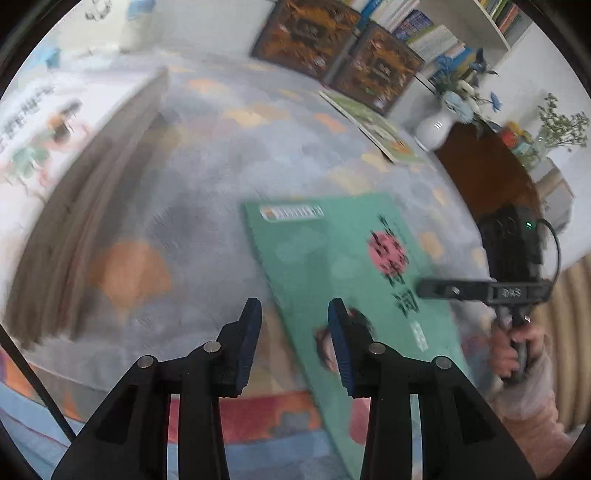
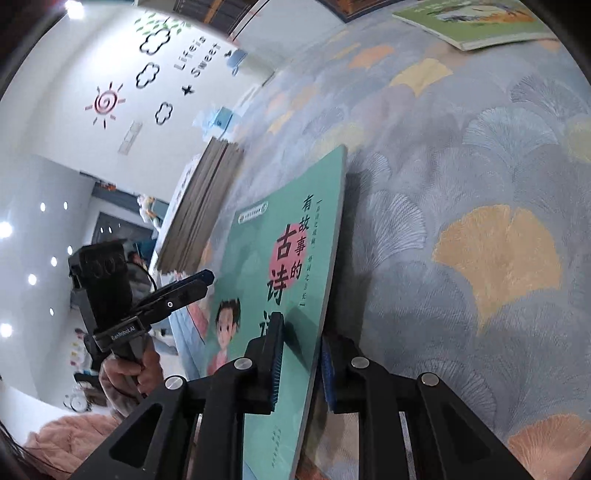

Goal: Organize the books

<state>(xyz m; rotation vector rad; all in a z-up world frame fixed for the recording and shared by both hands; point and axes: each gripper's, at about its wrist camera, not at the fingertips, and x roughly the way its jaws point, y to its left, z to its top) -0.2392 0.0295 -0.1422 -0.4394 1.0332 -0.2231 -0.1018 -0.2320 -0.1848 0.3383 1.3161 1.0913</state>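
Note:
A green book (image 1: 343,258) with a pink circle and Chinese title is held off the patterned tablecloth by its near edge. My right gripper (image 2: 301,354) is shut on the green book (image 2: 280,266), one pad on the cover and one behind it. It shows from the side in the left wrist view (image 1: 424,288). My left gripper (image 1: 294,314) is open and empty, just left of the book's lower corner. A stack of books (image 1: 74,184) lies at the left; it also shows in the right wrist view (image 2: 199,206).
A thin green picture book (image 1: 373,125) lies flat at the far right of the table (image 1: 221,147). Two brown boxed sets (image 1: 340,55) stand against a bookshelf (image 1: 424,29). A white vase (image 1: 436,129) with blue flowers stands by a dark round side table (image 1: 484,173).

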